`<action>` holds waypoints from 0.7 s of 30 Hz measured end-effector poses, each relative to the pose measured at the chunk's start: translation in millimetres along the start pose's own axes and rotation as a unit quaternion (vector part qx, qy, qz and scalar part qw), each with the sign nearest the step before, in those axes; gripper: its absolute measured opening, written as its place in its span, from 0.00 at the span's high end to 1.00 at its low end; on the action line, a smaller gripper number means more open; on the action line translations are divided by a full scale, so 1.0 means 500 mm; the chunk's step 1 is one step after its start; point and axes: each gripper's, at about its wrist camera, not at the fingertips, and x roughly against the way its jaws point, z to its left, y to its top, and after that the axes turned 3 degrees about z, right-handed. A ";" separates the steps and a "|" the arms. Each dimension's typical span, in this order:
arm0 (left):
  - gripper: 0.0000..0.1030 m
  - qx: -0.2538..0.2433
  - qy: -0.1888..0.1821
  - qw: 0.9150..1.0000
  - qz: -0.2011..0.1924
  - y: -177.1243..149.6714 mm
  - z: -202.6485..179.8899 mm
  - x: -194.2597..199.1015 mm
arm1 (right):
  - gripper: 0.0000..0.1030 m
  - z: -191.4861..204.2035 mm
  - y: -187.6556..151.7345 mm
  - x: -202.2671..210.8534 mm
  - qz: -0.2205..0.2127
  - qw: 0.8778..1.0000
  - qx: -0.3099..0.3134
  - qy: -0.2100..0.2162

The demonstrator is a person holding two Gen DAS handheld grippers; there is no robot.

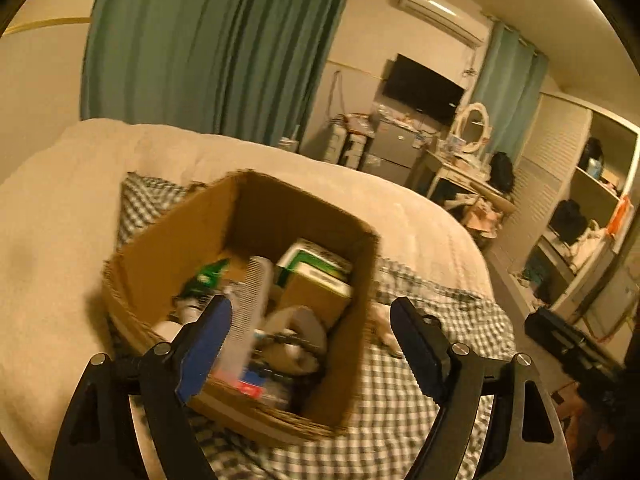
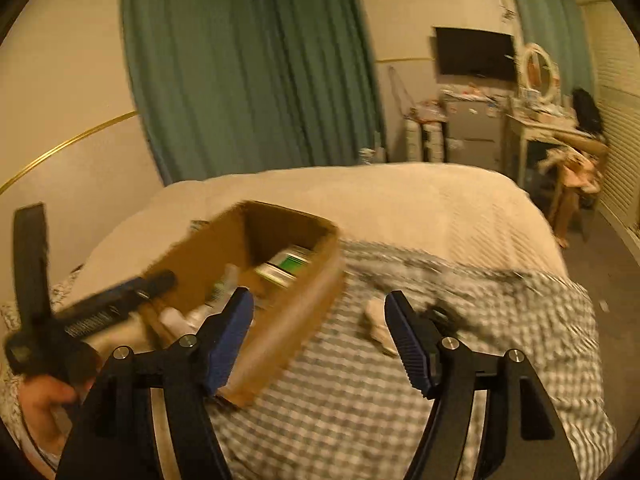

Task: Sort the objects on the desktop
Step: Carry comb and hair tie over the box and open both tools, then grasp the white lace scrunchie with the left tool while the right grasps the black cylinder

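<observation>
Cardboard box (image 1: 256, 280) between spread left fingers (image 1: 208, 344)

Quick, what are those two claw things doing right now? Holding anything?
Left hand-held gripper: open, holding nothing, above the cardboard box.
Right hand-held gripper: open, holding nothing, over the checked cloth.

Left wrist view: mounted behind the left gripper (image 1: 310, 344), looking forward and down from close above the open cardboard box (image 1: 256, 276) on the checked cloth (image 1: 432, 360). Right wrist view: behind the right gripper (image 2: 320, 340), further right and a little further back, box (image 2: 280, 280) off to the left. Shared by both: box, cloth, bed (image 2: 400, 200), green curtain (image 1: 208, 40), wall television (image 2: 474, 54).
</observation>
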 end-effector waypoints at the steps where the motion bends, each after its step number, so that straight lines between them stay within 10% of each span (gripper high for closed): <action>1: 0.18 -0.004 -0.012 1.000 0.002 -0.005 -0.020 0.000 | 0.34 -0.028 -0.011 0.004 0.002 1.000 -0.009 -0.012; 11: 0.15 -0.096 -0.099 0.989 0.053 -0.108 -0.195 -0.066 | 0.33 -0.223 -0.114 -0.036 0.020 0.995 -0.085 -0.041; 21: 0.13 -0.137 -0.051 0.979 0.140 -0.224 -0.256 -0.254 | 0.26 -0.334 -0.169 -0.150 0.031 0.990 -0.137 -0.024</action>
